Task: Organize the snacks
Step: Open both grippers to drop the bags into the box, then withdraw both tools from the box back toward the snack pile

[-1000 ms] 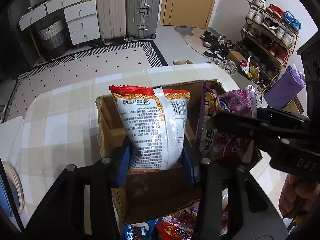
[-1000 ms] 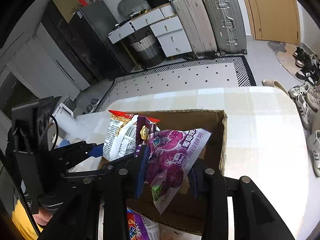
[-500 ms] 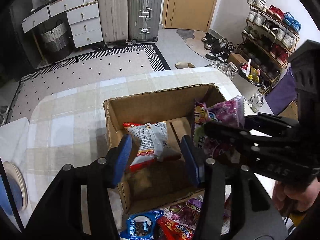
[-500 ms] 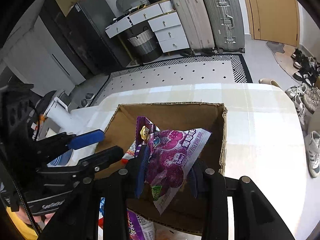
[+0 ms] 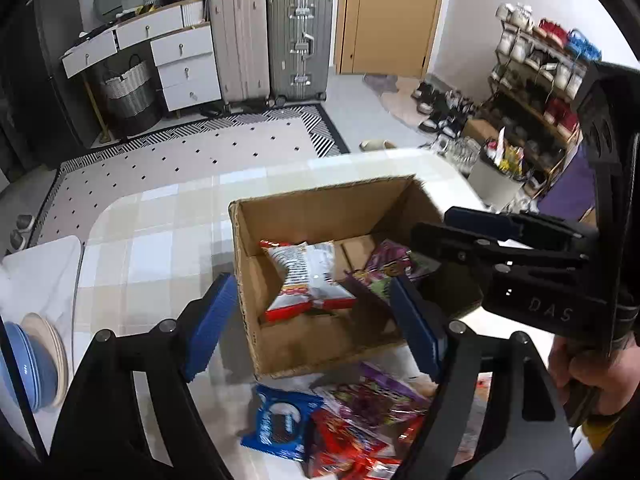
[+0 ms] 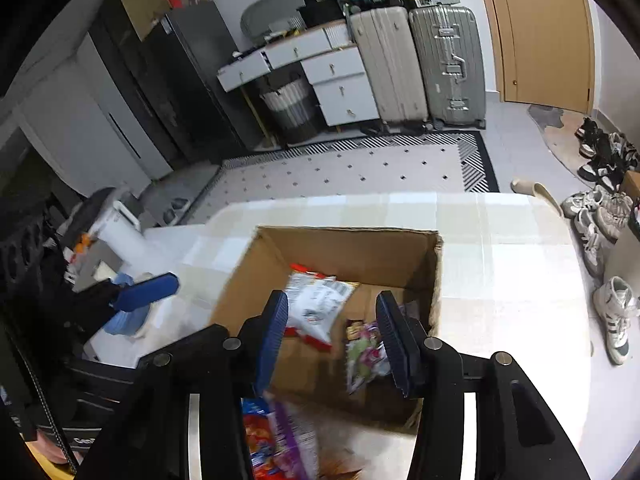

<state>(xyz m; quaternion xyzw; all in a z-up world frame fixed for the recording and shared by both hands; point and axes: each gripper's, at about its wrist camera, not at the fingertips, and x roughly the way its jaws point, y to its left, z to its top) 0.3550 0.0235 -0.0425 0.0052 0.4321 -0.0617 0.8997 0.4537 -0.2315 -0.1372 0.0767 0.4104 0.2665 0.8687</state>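
The cardboard box sits open-topped on the checked table, and both packets are down inside it. The white and red snack bag lies on the box floor toward the left wall, its printed back facing up. Just to its right the purple candy bag rests on the floor of the box too, close to the right wall; in the right wrist view it is smeared by motion blur, so its exact lie is hard to read.

The left gripper hovers above the near edge of the box with its blue pads spread wide and nothing between them. The right gripper hangs over the near right part of the box, its fingers likewise parted and empty, the purple bag showing in the gap below them. From the left side you can see it reaching in from the right, a hand wrapped round its grip.

On the table nearer than the box lies a loose heap of snack packets, a blue cookie pack on its left and red and purple wrappers beside that. A stack of bowls stands at the table's near left edge.

Beyond the table are a patterned rug, two suitcases, white drawers, a wooden door and a shoe rack on the far right
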